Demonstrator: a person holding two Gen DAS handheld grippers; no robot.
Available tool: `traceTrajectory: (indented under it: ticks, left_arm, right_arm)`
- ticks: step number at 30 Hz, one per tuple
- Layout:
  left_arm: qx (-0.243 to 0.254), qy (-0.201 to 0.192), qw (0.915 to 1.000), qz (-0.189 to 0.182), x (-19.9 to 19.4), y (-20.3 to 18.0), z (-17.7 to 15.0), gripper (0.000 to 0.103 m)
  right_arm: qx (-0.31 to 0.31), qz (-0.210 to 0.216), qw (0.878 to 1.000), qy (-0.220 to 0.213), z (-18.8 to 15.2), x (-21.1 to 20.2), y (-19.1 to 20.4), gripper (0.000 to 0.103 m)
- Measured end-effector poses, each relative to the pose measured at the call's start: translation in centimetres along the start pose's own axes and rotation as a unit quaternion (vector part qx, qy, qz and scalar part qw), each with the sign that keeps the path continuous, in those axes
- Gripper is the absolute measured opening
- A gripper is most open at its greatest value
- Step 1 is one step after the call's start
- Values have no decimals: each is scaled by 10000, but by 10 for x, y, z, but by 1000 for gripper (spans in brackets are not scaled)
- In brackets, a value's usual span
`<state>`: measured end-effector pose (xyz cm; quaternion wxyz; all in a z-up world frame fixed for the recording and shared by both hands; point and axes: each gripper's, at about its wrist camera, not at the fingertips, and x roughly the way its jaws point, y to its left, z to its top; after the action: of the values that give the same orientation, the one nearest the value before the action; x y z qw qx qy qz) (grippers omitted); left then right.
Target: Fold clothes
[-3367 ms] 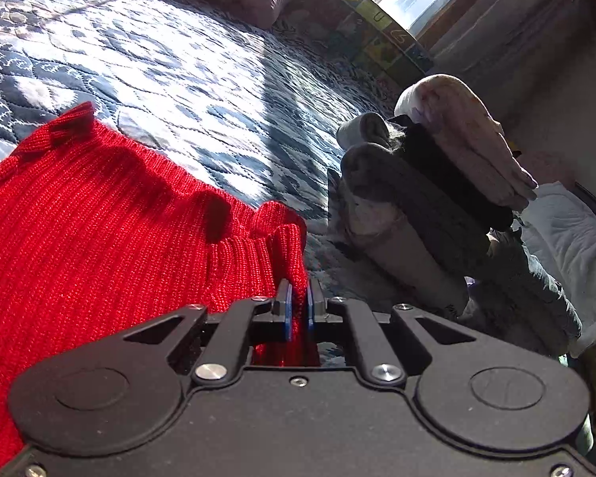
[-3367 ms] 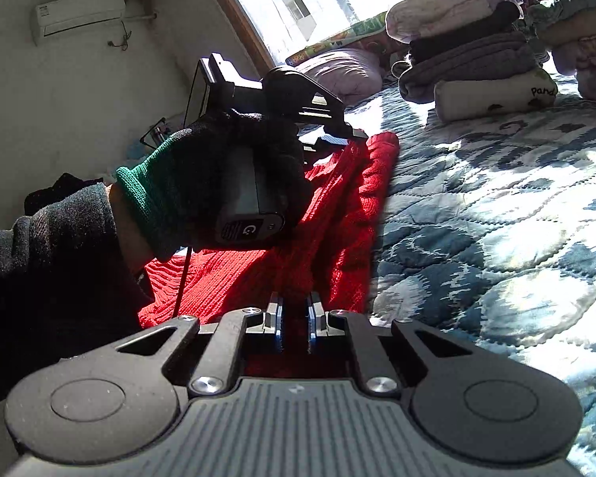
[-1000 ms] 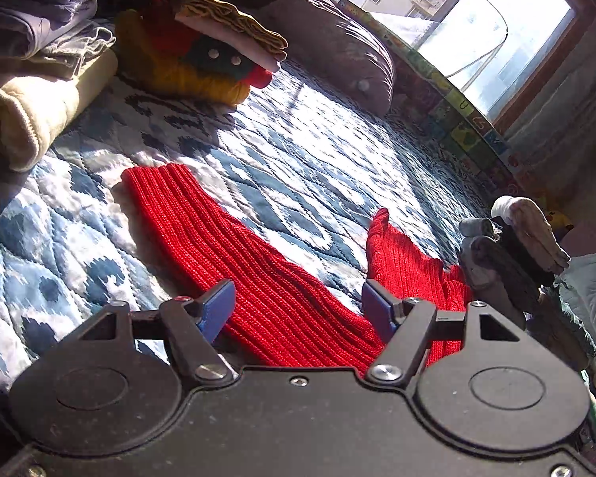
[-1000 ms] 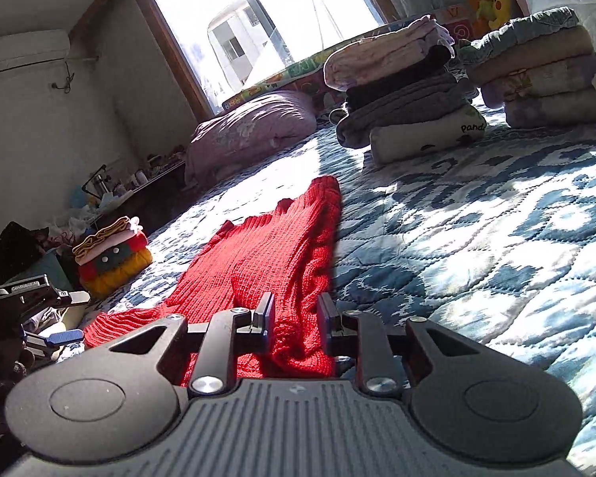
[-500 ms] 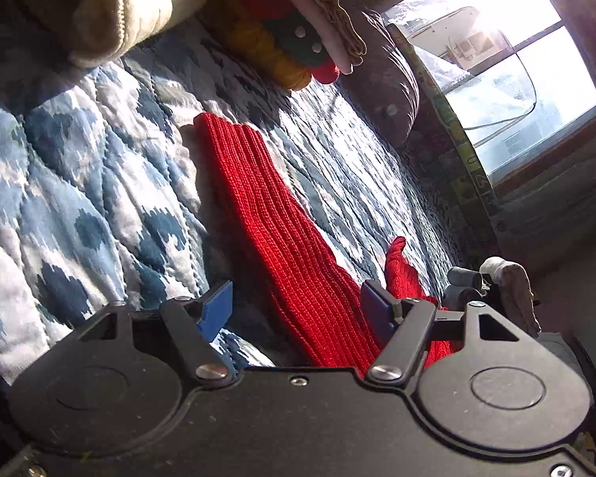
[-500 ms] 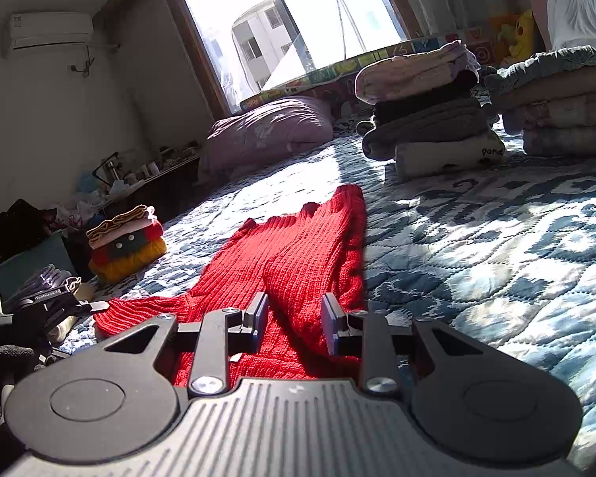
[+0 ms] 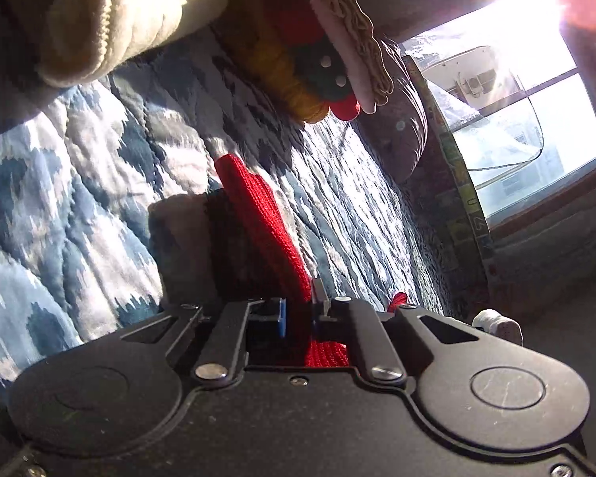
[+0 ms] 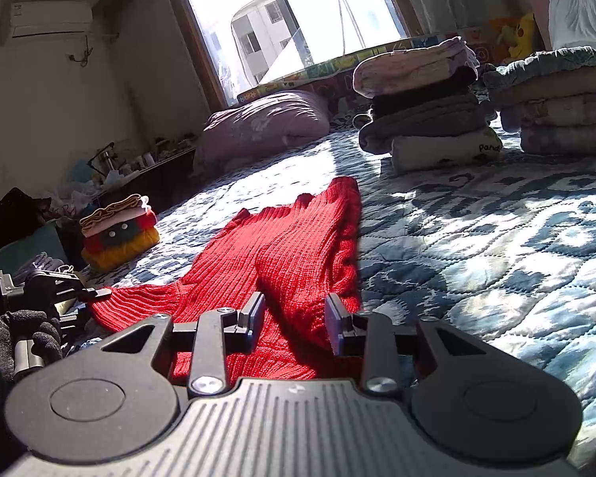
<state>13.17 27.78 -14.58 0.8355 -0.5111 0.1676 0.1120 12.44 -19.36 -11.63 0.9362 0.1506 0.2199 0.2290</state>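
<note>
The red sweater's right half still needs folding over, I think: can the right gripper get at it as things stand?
Probably yes. The right gripper is open, right above the red sweater, and nothing lies between its fingers and the knit. The left gripper pinches the sleeve off to the far side, out of the way.

I count: red sweater [image 8: 282, 254] 1 | pillow [image 8: 266, 123] 1 | folded stacks [image 8: 425, 119] 3 | grippers [image 8: 294, 318] 2 | air conditioner [image 8: 47, 18] 1

Home bedrm, quilted bed [image 8: 496, 238], pillow [image 8: 262, 123], window [image 8: 298, 16]
</note>
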Motion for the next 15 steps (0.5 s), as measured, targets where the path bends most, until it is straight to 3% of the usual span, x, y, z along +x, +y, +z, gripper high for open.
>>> traceTrajectory:
  ticks: [3, 7, 15]
  left_arm:
    - [634, 14, 9974, -353, -4, -32, -10, 8]
    - [1576, 148, 9842, -788, -4, -82, -42, 8]
    - [3151, 609, 9415, -1025, 28, -160, -139, 7]
  right_arm:
    - [92, 190, 9998, -45, 2, 3, 0, 34]
    - [336, 478, 9982, -126, 6, 7, -3, 34]
    - [1528, 973, 9829, -335, 12, 14, -32, 36]
